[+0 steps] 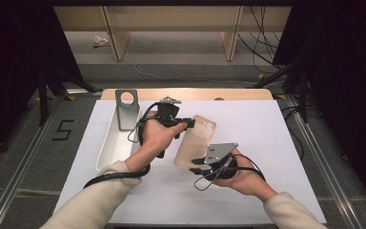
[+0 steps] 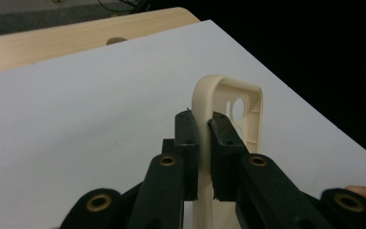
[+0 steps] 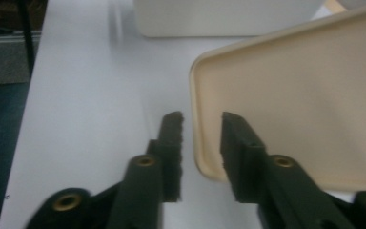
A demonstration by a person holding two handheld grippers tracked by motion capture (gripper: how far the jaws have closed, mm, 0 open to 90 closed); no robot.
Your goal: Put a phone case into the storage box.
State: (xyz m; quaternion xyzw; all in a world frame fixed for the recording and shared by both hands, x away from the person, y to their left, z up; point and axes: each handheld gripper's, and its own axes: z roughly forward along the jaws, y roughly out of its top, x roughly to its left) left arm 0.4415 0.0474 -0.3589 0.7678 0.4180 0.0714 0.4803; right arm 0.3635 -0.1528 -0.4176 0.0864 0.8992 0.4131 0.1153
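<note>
Left gripper (image 1: 187, 125) clamps the case (image 1: 195, 142) mid-frame; right gripper (image 1: 196, 164) jaws apart astride its edge, not pressing; tray (image 1: 106, 148) left, on white table (image 1: 267, 143).

A white sheet (image 1: 276, 143) covers most of a pale wooden table (image 1: 238, 94), whose bare edge shows at 12 o'clock. Grey floor (image 1: 9, 143) surrounds it, with a black "5" (image 1: 63, 130) marked at 9 o'clock. At 12 o'clock stand wooden furniture legs (image 1: 116, 40); cables (image 1: 259, 43) trail at 1 o'clock. Darkness flanks both sides.
</note>
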